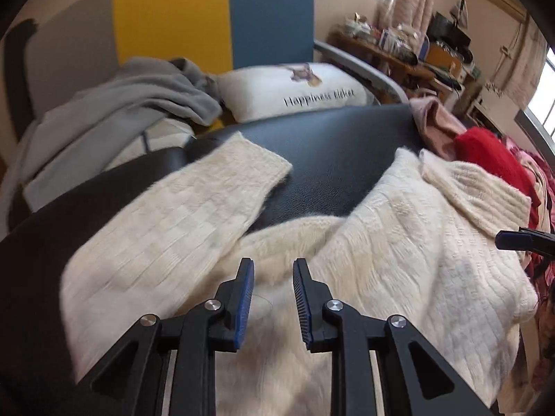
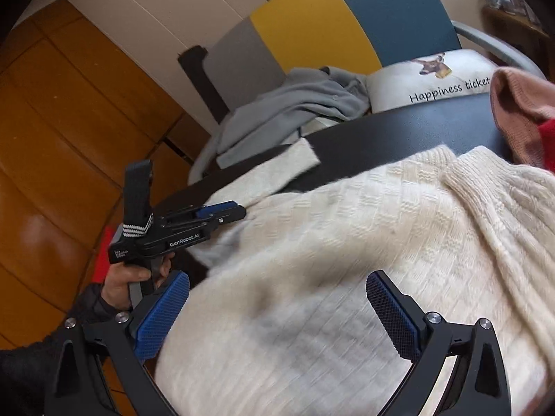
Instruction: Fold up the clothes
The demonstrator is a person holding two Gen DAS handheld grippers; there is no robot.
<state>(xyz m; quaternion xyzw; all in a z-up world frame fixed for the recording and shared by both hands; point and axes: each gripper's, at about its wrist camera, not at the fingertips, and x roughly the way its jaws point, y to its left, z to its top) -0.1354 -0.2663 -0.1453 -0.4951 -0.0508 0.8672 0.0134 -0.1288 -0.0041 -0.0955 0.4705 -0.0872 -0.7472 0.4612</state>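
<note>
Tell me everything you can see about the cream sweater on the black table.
The cream sweater looks like a fluffy ribbed knit with a thick folded collar. It lies spread, not yet folded, over the black table, one sleeve stretched out toward the table's far edge. A pink garment and a red one lie beside the collar. Neither gripper holds it.

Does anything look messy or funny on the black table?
Yes. The cream sweater isn't folded yet: one sleeve sticks out sideways across the black table, and pink and red clothes sit bunched at its far corner.
</note>
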